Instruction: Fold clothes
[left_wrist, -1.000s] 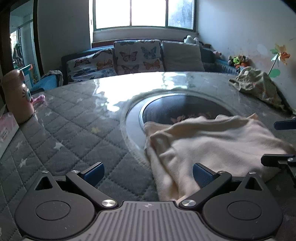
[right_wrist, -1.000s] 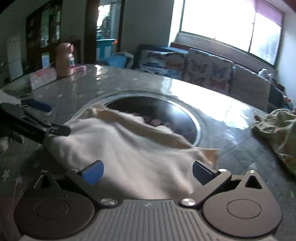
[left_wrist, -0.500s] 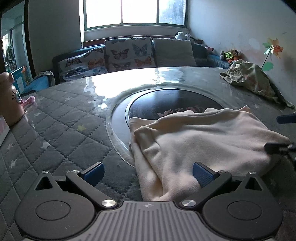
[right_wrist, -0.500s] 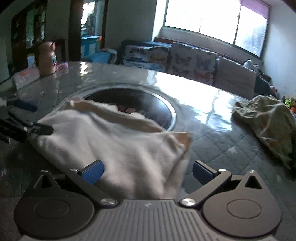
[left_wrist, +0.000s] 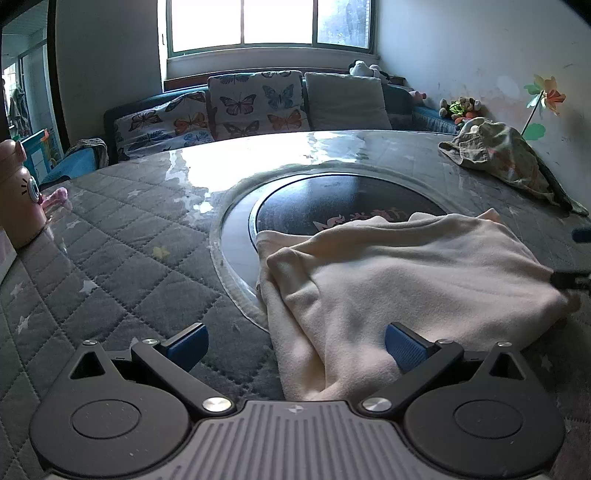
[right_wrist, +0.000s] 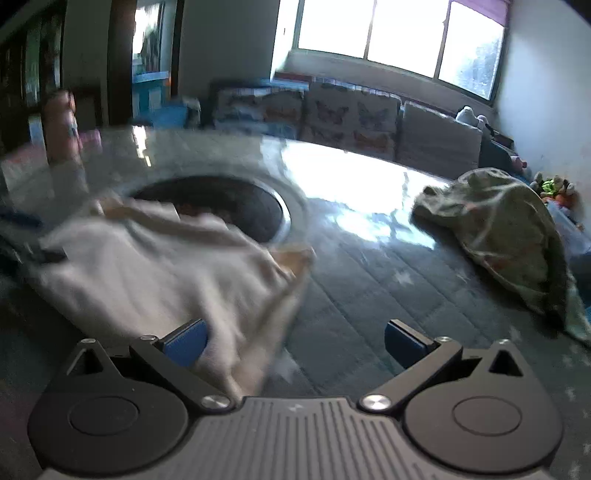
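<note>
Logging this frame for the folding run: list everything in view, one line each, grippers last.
Cream garment: one, cream, folded on the table, partly over the dark disc.
Patterned garment: one, olive green with a pattern, crumpled near the table's far right edge.
Table: one, grey quilted cover with stars, glossy top.
Dark disc: one, black, round, in the table's centre.
Pink bottle: one, pink, upright at the table's left edge.
Butterfly cushions: at least two, white with coloured butterflies, on the sofa behind.
Plain cushion: one, grey, beside them.
Soft toys: a few, mixed colours, by the wall.
Left gripper: black, blue pads, open.
Right gripper: black, blue pads, open; view blurred.
</note>
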